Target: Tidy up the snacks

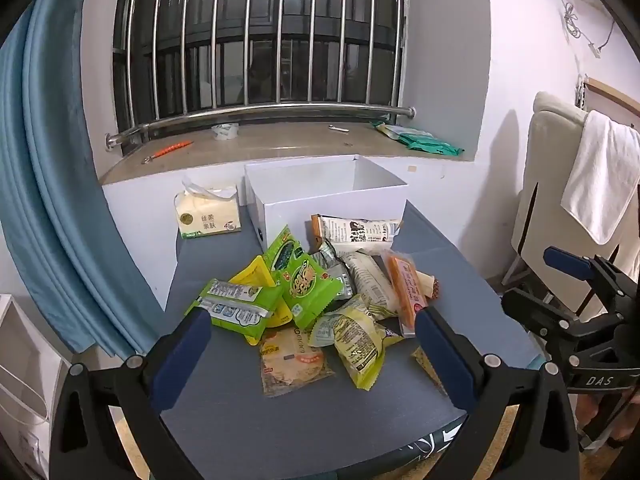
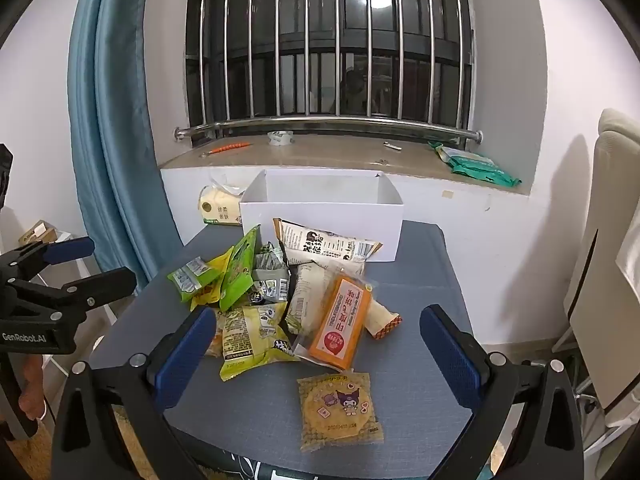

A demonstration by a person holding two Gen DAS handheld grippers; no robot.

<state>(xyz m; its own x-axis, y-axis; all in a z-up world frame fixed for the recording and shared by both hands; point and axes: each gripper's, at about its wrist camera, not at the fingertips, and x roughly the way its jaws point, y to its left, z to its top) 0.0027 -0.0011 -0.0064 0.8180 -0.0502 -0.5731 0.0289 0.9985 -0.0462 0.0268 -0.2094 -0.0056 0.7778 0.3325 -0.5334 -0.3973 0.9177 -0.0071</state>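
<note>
Two grippers are held above a grey table [image 2: 420,264], both spread wide and holding nothing. At the far left a tissue pack [image 1: 208,216] stands against the wall. The left gripper [image 1: 312,344] hangs over the near edge of the snack pile [image 1: 320,292]. Behind the pile, a white box [image 2: 320,204] sits open, apparently empty. The right gripper [image 2: 316,344] is poised above an orange packet [image 2: 340,328] and a cookie packet [image 2: 340,412] lying apart, near the front edge. Crinkly overlapping wrappers could probably slip or drag neighbours along. The cookie packet might be nudged off the edge. Bare tabletop is left only at the right side.
</note>
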